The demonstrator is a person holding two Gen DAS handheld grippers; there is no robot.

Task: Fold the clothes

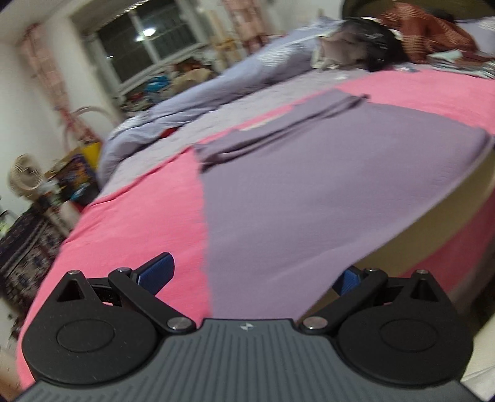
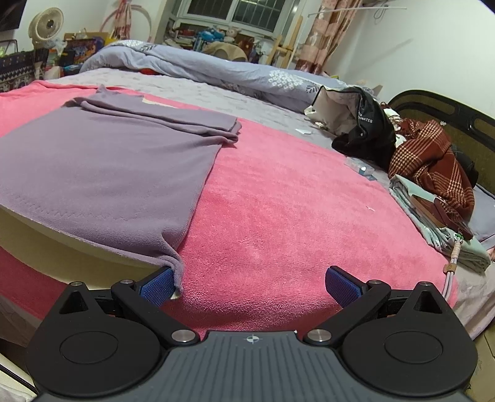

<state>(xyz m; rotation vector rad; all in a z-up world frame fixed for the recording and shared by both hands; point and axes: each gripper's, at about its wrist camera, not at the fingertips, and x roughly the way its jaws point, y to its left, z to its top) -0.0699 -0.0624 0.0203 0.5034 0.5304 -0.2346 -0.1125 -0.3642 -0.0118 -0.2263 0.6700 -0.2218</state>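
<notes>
A purple garment (image 1: 324, 185) lies flat on the pink blanket (image 1: 139, 210), its sleeves folded across the far end. It also shows in the right wrist view (image 2: 102, 167), where its near hem hangs over the bed edge. My left gripper (image 1: 253, 275) is open at the near hem, with the cloth's lower left corner between its blue pads. My right gripper (image 2: 249, 284) is open, and the garment's lower right corner drapes against its left pad (image 2: 156, 289). Neither gripper holds anything.
A rumpled lavender duvet (image 2: 216, 68) lies along the far side of the bed. A black bag (image 2: 368, 133), a red plaid garment (image 2: 433, 160) and folded items (image 2: 442, 225) sit near the headboard. A fan (image 2: 46, 24) and clutter stand beyond the bed.
</notes>
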